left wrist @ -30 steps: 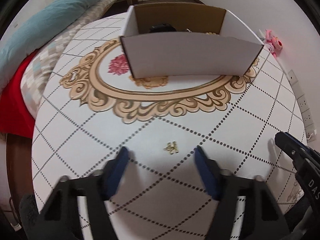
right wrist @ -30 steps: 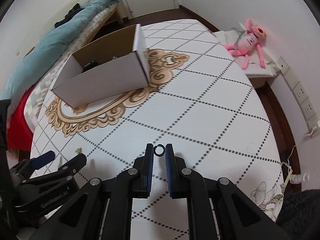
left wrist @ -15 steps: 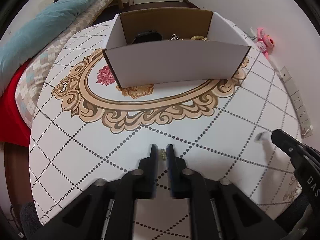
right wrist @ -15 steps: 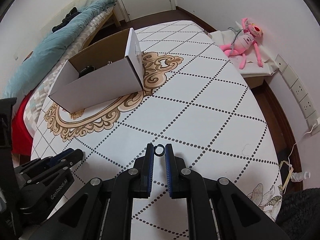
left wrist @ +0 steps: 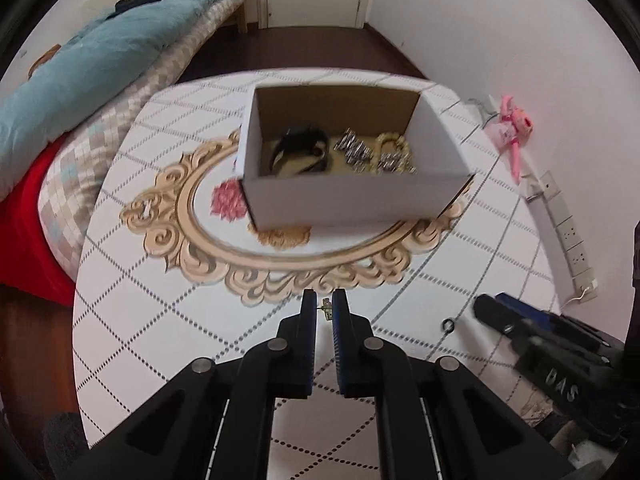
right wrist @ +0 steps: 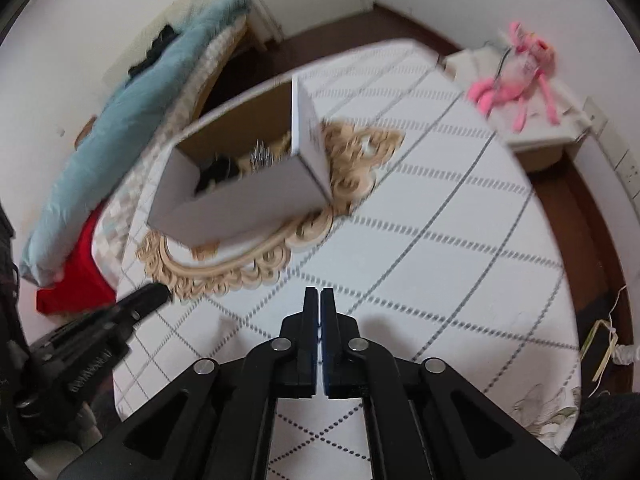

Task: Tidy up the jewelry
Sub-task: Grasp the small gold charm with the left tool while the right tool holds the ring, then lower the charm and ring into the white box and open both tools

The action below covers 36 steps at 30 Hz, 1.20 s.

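My left gripper (left wrist: pixel 324 309) is shut on a small gold earring (left wrist: pixel 326 306) and holds it above the table, short of the white cardboard box (left wrist: pixel 352 200). The box holds a black band (left wrist: pixel 298 152), silver pieces (left wrist: pixel 354 148) and a gold bracelet (left wrist: pixel 394 148). A small black ring (left wrist: pixel 448 325) lies on the table in front of my right gripper (left wrist: pixel 486 308). In the right wrist view my right gripper (right wrist: pixel 320 300) is shut with nothing between its fingers, raised above the table; the box (right wrist: pixel 248 196) is ahead to the left.
The round table (left wrist: pixel 160 320) has a white diamond-pattern cloth with a gold ornament. A bed with a blue duvet (left wrist: pixel 100 52) lies to the left. A pink plush toy (right wrist: pixel 516 76) sits on a low stand at the right wall. Wall sockets (left wrist: pixel 568 240) are on the right.
My left gripper closed on the earring and lifted it toward the box. My right gripper lost the black ring, closed fully and rose; the ring now lies on the table.
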Motion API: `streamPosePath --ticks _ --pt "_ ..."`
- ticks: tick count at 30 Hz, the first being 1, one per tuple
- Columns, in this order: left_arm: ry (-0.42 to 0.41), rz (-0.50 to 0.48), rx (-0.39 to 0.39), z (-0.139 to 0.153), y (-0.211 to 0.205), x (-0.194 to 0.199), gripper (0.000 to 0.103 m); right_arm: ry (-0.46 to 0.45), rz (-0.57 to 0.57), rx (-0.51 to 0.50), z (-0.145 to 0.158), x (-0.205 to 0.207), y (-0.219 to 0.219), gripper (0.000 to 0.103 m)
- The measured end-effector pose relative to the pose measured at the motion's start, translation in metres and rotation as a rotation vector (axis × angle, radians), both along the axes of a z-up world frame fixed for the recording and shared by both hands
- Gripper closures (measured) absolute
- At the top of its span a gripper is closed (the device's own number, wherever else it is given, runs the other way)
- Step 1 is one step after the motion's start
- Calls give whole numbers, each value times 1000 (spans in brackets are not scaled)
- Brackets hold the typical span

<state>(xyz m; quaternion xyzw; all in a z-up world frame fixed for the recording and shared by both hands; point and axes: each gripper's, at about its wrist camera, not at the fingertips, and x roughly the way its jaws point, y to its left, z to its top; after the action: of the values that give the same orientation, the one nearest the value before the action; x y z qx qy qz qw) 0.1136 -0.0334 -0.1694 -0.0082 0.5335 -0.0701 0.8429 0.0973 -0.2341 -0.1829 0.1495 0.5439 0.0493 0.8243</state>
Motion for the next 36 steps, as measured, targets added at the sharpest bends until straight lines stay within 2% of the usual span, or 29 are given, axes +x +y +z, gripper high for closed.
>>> streamPosePath --ticks 1,2,5,6,7,8,9,12,14,17,20,23,25,29,30,31,32,33,34,36 --pt "16 8 4 -7 3 -2 98 1 10 -1 -4 0 3 57" --pt "25 13 8 -11 4 -3 98 3 25 -2 -7 0 7 54" --pt "50 27 21 -23 9 -7 98 17 71 -66 -20 1 24 54" --pt "60 31 27 -27 11 -8 98 24 84 -95 -25 1 30 55" --pt "64 34 29 -29 12 -9 98 31 96 -117 -29 0 33 64" --pt "68 37 34 -30 14 -10 98 0 106 -169 -28 -2 39 68" --pt "69 39 35 -31 15 -11 98 3 121 -186 -30 -3 41 88" --pt "67 42 29 -28 16 -11 98 -18 141 -218 -30 -5 48 90" --pt "54 40 4 -16 15 -8 98 -21 127 -176 -26 -6 45 90" --pt "18 28 -37 11 11 4 98 -72 93 -87 6 1 36 91" --pt "-11 6 -94 43 5 29 98 -157 87 -11 54 26 33 91" --pt "-26 -2 -97 61 4 61 98 -197 103 -1 82 60 37 91" --pt "-11 0 -96 64 7 82 96 -192 111 -11 89 86 38 91" --pt "78 36 -93 57 16 120 91 -85 137 0 81 128 37 90" --pt "103 48 -89 54 18 127 86 -57 140 -9 77 134 35 84" --pt "107 52 -84 54 20 129 79 -40 137 -17 74 138 34 69" --pt "99 60 -78 54 22 130 73 -36 136 -26 73 141 32 61" --pt "91 69 -65 55 25 131 51 -33 134 -38 73 143 30 52" --pt "80 79 -53 56 26 130 31 -31 133 -39 74 143 29 50" --pt "62 92 -37 58 29 129 24 -31 118 -73 76 142 25 49"
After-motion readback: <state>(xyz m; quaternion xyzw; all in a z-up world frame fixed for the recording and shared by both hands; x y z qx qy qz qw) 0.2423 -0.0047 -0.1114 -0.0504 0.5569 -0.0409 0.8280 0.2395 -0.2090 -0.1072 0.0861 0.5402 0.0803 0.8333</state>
